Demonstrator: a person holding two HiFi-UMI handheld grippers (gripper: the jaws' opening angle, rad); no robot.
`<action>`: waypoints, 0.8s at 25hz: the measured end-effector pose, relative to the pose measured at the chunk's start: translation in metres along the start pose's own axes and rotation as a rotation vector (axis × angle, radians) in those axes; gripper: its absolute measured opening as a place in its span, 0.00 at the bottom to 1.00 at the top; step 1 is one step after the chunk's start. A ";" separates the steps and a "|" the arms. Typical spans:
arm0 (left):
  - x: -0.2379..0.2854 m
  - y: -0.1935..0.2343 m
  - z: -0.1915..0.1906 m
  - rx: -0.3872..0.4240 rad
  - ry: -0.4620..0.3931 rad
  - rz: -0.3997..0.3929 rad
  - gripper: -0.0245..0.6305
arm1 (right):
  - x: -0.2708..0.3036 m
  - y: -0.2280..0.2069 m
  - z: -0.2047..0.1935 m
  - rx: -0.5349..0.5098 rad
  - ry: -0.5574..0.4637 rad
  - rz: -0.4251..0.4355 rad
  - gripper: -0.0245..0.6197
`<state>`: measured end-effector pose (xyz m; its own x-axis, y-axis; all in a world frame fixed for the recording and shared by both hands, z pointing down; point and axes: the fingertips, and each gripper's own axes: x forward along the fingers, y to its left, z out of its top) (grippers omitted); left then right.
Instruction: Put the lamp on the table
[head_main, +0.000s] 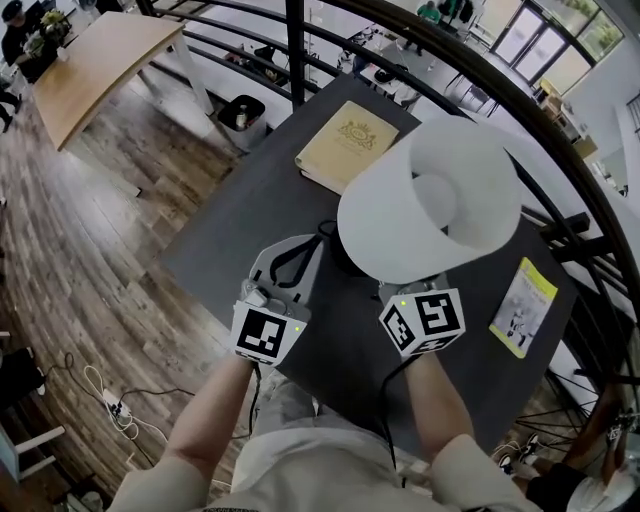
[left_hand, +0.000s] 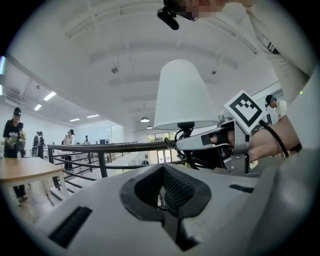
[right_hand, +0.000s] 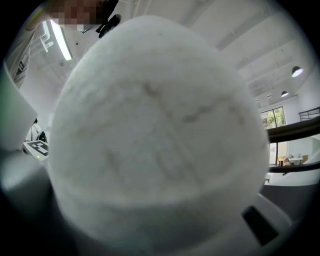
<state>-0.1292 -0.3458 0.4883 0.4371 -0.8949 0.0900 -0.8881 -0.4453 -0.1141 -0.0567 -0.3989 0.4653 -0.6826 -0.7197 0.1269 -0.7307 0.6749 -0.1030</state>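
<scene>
A lamp (head_main: 430, 200) with a white shade stands over the right middle of the dark table (head_main: 230, 230), its dark foot half hidden under the shade. My right gripper's marker cube (head_main: 422, 320) sits just below the shade, which hides the jaws in the head view. The left gripper view shows my right gripper (left_hand: 186, 146) closed around the dark stem under the lamp shade (left_hand: 182, 95). That shade (right_hand: 155, 130) fills the right gripper view. My left gripper (head_main: 298, 245) lies left of the lamp with its fingers together and nothing between them.
A tan book (head_main: 347, 140) lies at the table's far edge and a yellow booklet (head_main: 523, 305) at its right. A black cable (head_main: 325, 235) runs beside the lamp foot. A dark railing (head_main: 585, 210) curves behind the table. A wooden table (head_main: 100, 60) and a bin (head_main: 242, 115) stand beyond.
</scene>
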 end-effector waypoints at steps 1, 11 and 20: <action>0.004 0.003 -0.010 -0.006 0.012 0.009 0.04 | 0.005 -0.003 -0.008 0.000 0.005 -0.002 0.18; 0.030 0.008 -0.078 0.008 0.082 0.014 0.04 | 0.035 -0.011 -0.076 0.006 0.054 0.000 0.18; 0.031 -0.001 -0.106 -0.016 0.136 0.003 0.04 | 0.036 -0.009 -0.105 0.029 0.079 -0.026 0.18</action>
<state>-0.1298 -0.3697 0.5963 0.4125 -0.8832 0.2230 -0.8919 -0.4414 -0.0985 -0.0735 -0.4141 0.5745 -0.6608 -0.7213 0.2074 -0.7493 0.6499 -0.1271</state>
